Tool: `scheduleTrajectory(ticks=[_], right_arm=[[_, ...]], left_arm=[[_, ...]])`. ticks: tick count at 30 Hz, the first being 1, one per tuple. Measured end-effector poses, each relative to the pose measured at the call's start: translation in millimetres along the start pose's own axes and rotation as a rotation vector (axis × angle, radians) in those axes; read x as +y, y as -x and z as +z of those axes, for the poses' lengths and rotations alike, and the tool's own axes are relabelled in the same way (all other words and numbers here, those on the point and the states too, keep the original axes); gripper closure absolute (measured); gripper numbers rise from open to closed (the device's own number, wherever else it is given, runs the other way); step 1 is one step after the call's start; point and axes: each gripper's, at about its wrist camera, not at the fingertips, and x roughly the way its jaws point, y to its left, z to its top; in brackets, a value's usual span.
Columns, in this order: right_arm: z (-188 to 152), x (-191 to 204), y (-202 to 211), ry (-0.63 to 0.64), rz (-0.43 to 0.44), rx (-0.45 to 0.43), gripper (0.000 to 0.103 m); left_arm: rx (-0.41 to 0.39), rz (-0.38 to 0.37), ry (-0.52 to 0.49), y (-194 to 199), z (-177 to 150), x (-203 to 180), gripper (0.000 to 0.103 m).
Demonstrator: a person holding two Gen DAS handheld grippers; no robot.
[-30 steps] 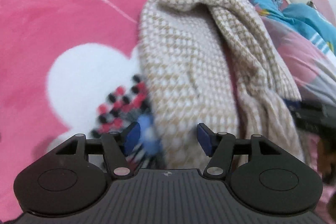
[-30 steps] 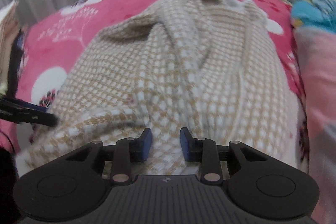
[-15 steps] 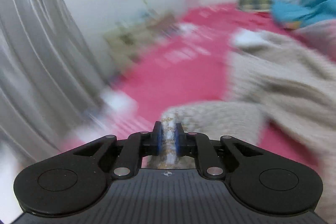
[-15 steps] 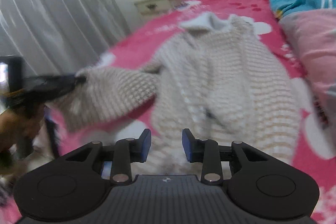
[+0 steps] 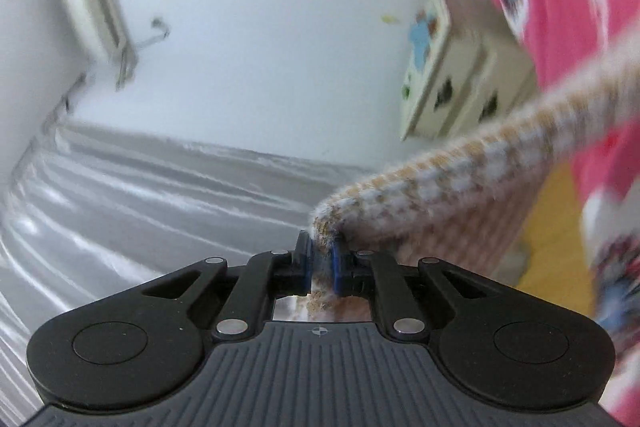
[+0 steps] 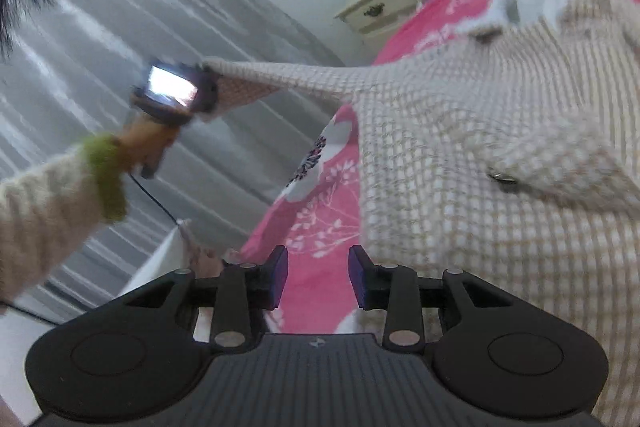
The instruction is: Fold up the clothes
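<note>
A beige and white checked knit cardigan (image 6: 500, 147) lies on the pink flowered bedspread (image 6: 320, 211). One sleeve (image 6: 288, 79) is stretched out to the left, off the bed. My left gripper (image 5: 320, 251) is shut on that sleeve's cuff (image 5: 440, 195), with knit bunched between the blue pads. From the right wrist view, the left gripper (image 6: 206, 83) hangs in the air in a person's hand. My right gripper (image 6: 318, 275) stands open above the bedspread, just left of the cardigan's edge, with nothing between its fingers.
A cream nightstand (image 6: 384, 7) stands by the wall beyond the bed. Grey curtains (image 6: 160, 27) fill the left side. A wall air conditioner (image 5: 92, 7) shows in the left wrist view. A person's knit sleeve with a green cuff (image 6: 40, 203) reaches in from the left.
My left gripper shut on the sleeve cuff, then swung up and away from the bed while rolling, pulling the sleeve out straight. My right gripper turned left, off the cardigan, its jaws slightly wider.
</note>
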Motion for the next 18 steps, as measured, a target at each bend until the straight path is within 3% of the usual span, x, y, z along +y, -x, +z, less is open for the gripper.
scheduleTrajectory(ticks=[3, 6, 10, 13, 16, 18], right_arm=[[-5.6, -15.3, -2.2, -0.039, -0.018, 0.029, 0.066], [-11.8, -31.4, -0.6, -0.066, -0.073, 0.068, 0.065], [-11.1, -43.3, 10.7, -0.070, -0.109, 0.088, 0.059], [-11.4, -45.2, 19.9, -0.061, -0.124, 0.088, 0.056], [-17.6, -41.7, 27.4, -0.064, -0.127, 0.086, 0.054], [-22.1, -36.9, 27.8, -0.060, -0.133, 0.081, 0.054]], left_arm=[[0.073, 0.022, -0.120, -30.2, -19.6, -49.4, 0.091], [0.186, -0.082, -0.281, -33.5, -39.9, -109.8, 0.081], [0.210, -0.217, -0.445, -9.7, -63.3, -145.2, 0.062], [0.109, -0.164, -0.605, 7.2, -82.5, -142.2, 0.049], [-0.109, -0.024, -0.846, 28.0, -106.1, -134.2, 0.046], [-0.165, -0.063, -0.834, 43.1, -105.0, -112.7, 0.044]])
